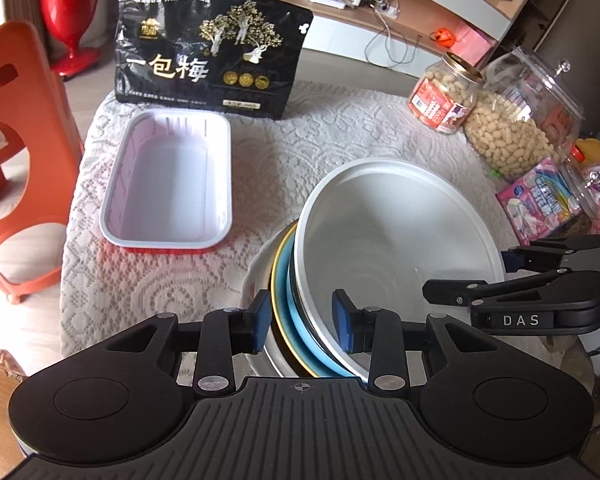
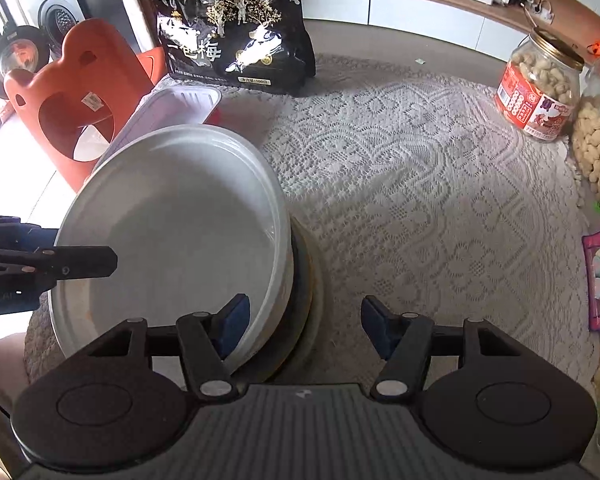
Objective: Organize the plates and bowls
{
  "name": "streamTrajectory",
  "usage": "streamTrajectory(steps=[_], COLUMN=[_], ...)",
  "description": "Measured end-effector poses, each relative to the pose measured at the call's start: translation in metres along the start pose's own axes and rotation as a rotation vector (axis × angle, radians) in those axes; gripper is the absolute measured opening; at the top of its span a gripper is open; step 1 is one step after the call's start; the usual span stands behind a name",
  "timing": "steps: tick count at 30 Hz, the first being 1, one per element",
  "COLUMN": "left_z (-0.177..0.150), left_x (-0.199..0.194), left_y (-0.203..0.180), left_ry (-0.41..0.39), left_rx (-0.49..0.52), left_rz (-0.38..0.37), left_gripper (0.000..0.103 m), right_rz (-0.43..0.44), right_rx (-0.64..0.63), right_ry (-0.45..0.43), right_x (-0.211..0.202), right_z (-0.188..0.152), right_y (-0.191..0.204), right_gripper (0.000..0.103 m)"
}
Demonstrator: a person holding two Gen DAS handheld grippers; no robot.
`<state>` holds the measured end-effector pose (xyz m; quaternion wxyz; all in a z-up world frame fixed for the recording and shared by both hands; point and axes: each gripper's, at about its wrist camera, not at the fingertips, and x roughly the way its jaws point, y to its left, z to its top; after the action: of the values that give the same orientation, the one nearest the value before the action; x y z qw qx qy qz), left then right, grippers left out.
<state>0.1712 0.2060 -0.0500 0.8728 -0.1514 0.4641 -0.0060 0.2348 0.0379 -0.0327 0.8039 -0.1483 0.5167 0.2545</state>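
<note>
Both hand-held grippers, left (image 1: 302,326) and right (image 2: 304,330), straddle (ungripped) the empty white bowl's (image 1: 400,232) rim.

A home living room. A lace tablecloth (image 2: 420,168) covers the table; at twelve o'clock stands a black snack bag (image 1: 212,56), at two o'clock jars of peanuts (image 1: 444,96). Beyond, a low wooden media shelf (image 1: 412,4) holds a router and cables. An orange child's chair (image 1: 16,152) sits at nine o'clock, a washing machine (image 2: 52,4) at eleven.
</note>
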Motion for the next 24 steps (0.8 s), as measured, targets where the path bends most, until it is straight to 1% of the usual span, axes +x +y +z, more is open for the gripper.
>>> streamTrajectory(steps=[3, 5, 7, 10, 11, 13, 14, 15, 18, 19, 20, 21, 22, 24], left_z=[0.002, 0.004, 0.010, 0.019, 0.022, 0.025, 0.026, 0.026, 0.022, 0.021, 0.019, 0.017, 0.016, 0.015], left_x=[-0.006, -0.012, -0.021, -0.039, -0.045, -0.050, -0.049, -0.045, -0.030, -0.025, -0.019, -0.015, -0.011, -0.007], left_y=[-0.001, -0.002, -0.001, 0.010, 0.014, 0.019, 0.020, 0.021, 0.017, 0.014, 0.010, 0.007, 0.005, 0.001], left_ry=[-0.020, -0.038, -0.060, -0.102, -0.116, -0.132, -0.134, -0.123, -0.064, -0.044, -0.021, -0.004, 0.012, 0.032], left_rx=[-0.001, 0.006, 0.007, -0.028, -0.035, -0.036, -0.044, -0.051, -0.052, -0.042, -0.033, -0.034, -0.039, -0.045], left_rz=[-0.020, -0.020, -0.022, -0.047, -0.037, 0.013, 0.024, 0.015, -0.038, -0.047, -0.059, -0.080, -0.101, -0.129], left_gripper=[0.033, 0.033, 0.033, 0.033, 0.033, 0.033, 0.033, 0.034, 0.033, 0.033, 0.031, 0.031, 0.030, 0.028], right_rz=[0.023, 0.024, 0.005, -0.017, -0.021, -0.031, -0.037, -0.046, -0.051, -0.042, -0.026, -0.005, 0.016, 0.066], right_rx=[-0.017, -0.038, -0.061, -0.076, -0.074, -0.063, -0.053, -0.039, -0.016, -0.008, -0.003, 0.007, 0.019, 0.042], right_ry=[-0.011, -0.046, -0.092, -0.124, -0.131, -0.139, -0.141, -0.143, -0.112, -0.092, -0.069, -0.038, -0.019, 0.013], right_x=[-0.006, -0.018, -0.031, -0.047, -0.051, -0.054, -0.054, -0.052, -0.035, -0.028, -0.021, -0.013, -0.008, -0.002], right_z=[0.001, 0.003, 0.009, 0.022, 0.026, 0.033, 0.034, 0.035, 0.030, 0.027, 0.023, 0.018, 0.015, 0.007], right_y=[0.003, 0.006, 0.008, 0.009, 0.009, 0.007, 0.005, 0.002, -0.007, -0.011, -0.014, -0.018, -0.021, -0.024], right_gripper=[0.062, 0.062, 0.063, 0.063, 0.064, 0.067, 0.067, 0.067, 0.066, 0.060, 0.051, 0.047, 0.045, 0.036])
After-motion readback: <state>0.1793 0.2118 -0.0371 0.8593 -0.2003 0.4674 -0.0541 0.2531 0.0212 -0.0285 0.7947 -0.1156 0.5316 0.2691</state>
